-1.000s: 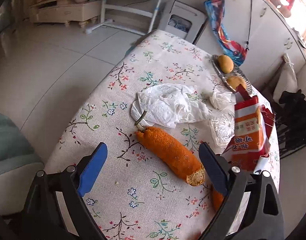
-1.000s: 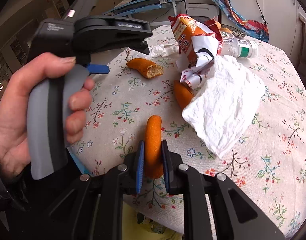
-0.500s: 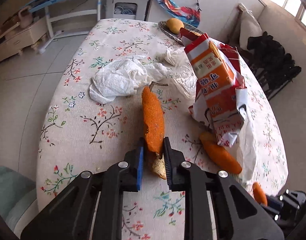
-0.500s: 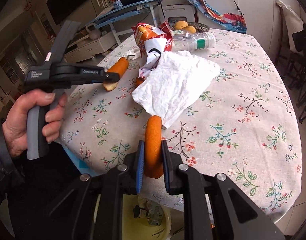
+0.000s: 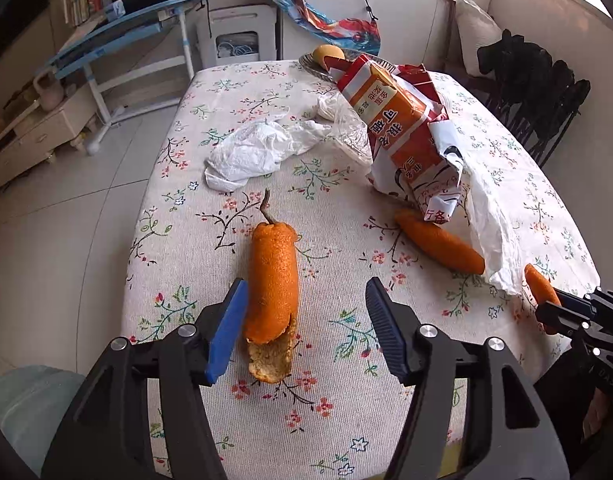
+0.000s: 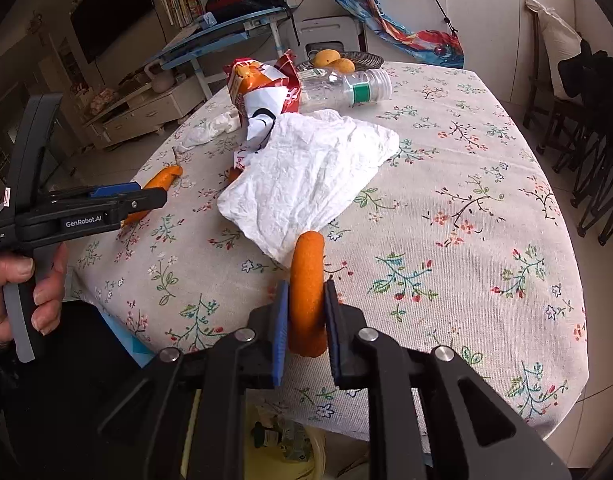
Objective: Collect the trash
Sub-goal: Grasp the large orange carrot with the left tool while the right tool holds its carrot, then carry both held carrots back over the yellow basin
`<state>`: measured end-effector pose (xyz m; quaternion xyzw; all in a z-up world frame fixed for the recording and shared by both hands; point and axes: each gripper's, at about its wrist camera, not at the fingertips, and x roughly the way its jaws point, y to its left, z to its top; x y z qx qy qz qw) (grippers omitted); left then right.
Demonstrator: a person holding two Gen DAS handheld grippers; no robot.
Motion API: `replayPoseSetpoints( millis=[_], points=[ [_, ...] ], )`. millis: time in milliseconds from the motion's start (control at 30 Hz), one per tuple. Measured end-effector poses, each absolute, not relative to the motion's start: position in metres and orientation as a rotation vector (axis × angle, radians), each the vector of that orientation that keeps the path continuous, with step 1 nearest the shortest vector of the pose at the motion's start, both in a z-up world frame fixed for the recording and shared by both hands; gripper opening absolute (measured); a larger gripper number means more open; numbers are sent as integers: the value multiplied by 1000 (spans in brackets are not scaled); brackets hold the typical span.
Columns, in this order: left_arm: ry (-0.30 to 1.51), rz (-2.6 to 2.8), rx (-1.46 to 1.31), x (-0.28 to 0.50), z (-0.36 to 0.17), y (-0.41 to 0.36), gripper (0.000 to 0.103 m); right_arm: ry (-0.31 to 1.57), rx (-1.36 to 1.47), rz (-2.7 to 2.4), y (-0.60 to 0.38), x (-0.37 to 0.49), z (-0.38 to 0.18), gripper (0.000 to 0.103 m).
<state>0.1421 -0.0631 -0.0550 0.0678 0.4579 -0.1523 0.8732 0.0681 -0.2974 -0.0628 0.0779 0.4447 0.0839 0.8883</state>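
A curled strip of orange peel (image 6: 306, 280) is clamped between the nearly closed right tongs (image 6: 305, 328) at the near edge of the floral-cloth tabletop (image 6: 466, 184), above a yellow bin (image 6: 282, 444) partly seen below that edge. The left tongs (image 5: 302, 320) are spread wide, and a long rolled orange peel with a dry stem (image 5: 272, 280) lies on the cloth between them, just beside the blue pad, ungripped. For this pickup, the tongs are best centred over the thick middle of the peel and closed gently, since the torn pithy end looks likely to crumble. A third orange peel piece (image 5: 438, 242), a crumpled white tissue (image 5: 262, 148) and a torn orange-and-red snack bag (image 5: 402, 136) remain toward the far right of the tabletop.
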Motion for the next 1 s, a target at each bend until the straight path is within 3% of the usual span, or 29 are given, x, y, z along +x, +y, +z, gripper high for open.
replayPoseSetpoints(
  millis=[200, 467, 500, 533, 600, 633, 1000],
  points=[
    [946, -288, 88, 146, -64, -54, 59, 929, 164, 157, -299, 66, -66, 31],
    [934, -272, 82, 154, -68, -49, 59, 933, 132, 157, -294, 64, -67, 34],
    [938, -274, 93, 156, -69, -52, 56, 933, 121, 153, -293, 63, -66, 31],
    [942, -277, 111, 154, -72, -55, 42, 934, 113, 153, -292, 63, -66, 26],
    [932, -278, 179, 148, -74, -64, 26, 935, 116, 161, -292, 63, -66, 17],
    [928, -294, 189, 144, -74, -67, 23, 934, 122, 164, -293, 63, -66, 17],
    [817, -327, 113, 85, -54, -68, 20, 865, 323, 245, -303, 36, -56, 16]
  ],
)
